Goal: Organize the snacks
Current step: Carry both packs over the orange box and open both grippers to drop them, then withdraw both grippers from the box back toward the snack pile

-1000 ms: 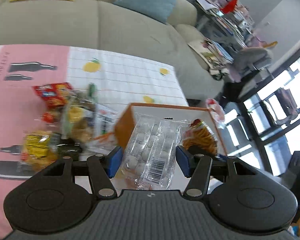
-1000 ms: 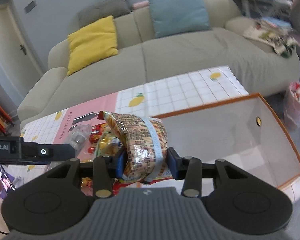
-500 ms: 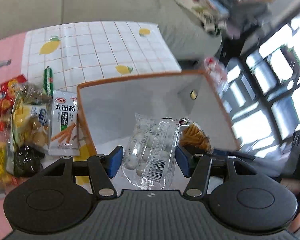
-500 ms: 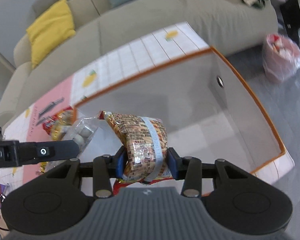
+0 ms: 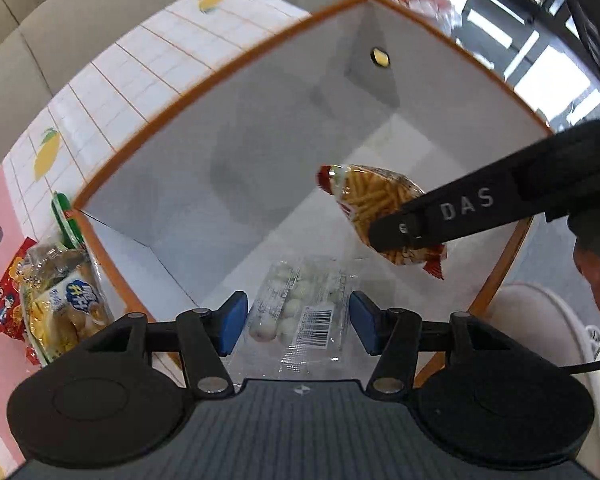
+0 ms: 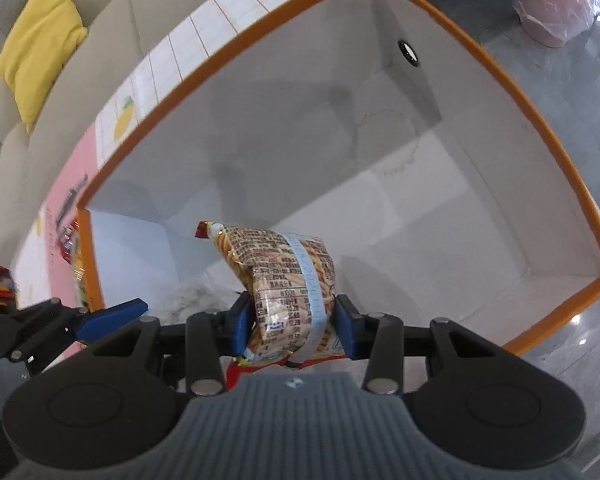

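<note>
A white box with an orange rim [image 5: 204, 92] [image 6: 480, 64] fills both views from above. My left gripper [image 5: 298, 322] is open over the box, and a clear bag of white balls [image 5: 300, 312] lies between and below its fingers, apart from both pads. My right gripper [image 6: 292, 320] is shut on a bag of noodle sticks [image 6: 288, 276] and holds it over the box. That bag also shows in the left wrist view [image 5: 380, 208], with the right gripper's finger across it.
A pile of snack packets [image 5: 56, 292] lies on the pink and white tablecloth [image 5: 112, 92] left of the box. A beige sofa [image 6: 60, 80] with a yellow cushion [image 6: 36, 44] stands behind. A pink bin bag [image 6: 556, 4] sits on the floor.
Both grippers have moved over the box and tilted down into it. The left gripper has opened and the bag of white balls now lies free below it. The right still holds its bag.
</note>
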Available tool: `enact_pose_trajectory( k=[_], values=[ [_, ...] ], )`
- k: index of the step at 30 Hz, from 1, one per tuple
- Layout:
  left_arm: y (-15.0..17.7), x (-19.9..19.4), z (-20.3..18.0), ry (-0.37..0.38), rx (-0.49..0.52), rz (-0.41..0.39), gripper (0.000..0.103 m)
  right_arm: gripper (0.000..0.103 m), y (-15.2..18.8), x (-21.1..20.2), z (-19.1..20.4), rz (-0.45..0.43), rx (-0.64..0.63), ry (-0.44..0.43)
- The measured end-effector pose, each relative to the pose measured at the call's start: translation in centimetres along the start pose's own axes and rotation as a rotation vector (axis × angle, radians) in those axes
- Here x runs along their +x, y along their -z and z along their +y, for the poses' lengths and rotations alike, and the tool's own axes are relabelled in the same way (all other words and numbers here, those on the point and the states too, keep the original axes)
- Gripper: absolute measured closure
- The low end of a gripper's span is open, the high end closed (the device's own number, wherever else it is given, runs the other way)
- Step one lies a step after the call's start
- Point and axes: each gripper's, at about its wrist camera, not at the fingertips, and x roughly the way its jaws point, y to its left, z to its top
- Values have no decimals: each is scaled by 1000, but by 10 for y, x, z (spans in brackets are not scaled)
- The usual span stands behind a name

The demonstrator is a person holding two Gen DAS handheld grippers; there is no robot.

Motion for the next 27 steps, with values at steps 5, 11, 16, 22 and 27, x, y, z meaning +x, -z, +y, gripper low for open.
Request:
enact_pose_trajectory(
  k=[5,11,16,22,27],
  values=[
    [5,9,-12,-36,64,32,40,60,1,14,10,51,-70,49],
    [10,12,-14,-34,67,47,40,58,3,27,16,107,-120,87],
    [9,12,-13,-32,58,48,37,59,1,34,22,117,-133,117],
    [8,2,-9,-40,56,21,28,42,-6,34,34,108,-162,163],
    [12,-15,-8,-41,62,-21,23,31,-7,23,31,60,-140,171]
  ],
)
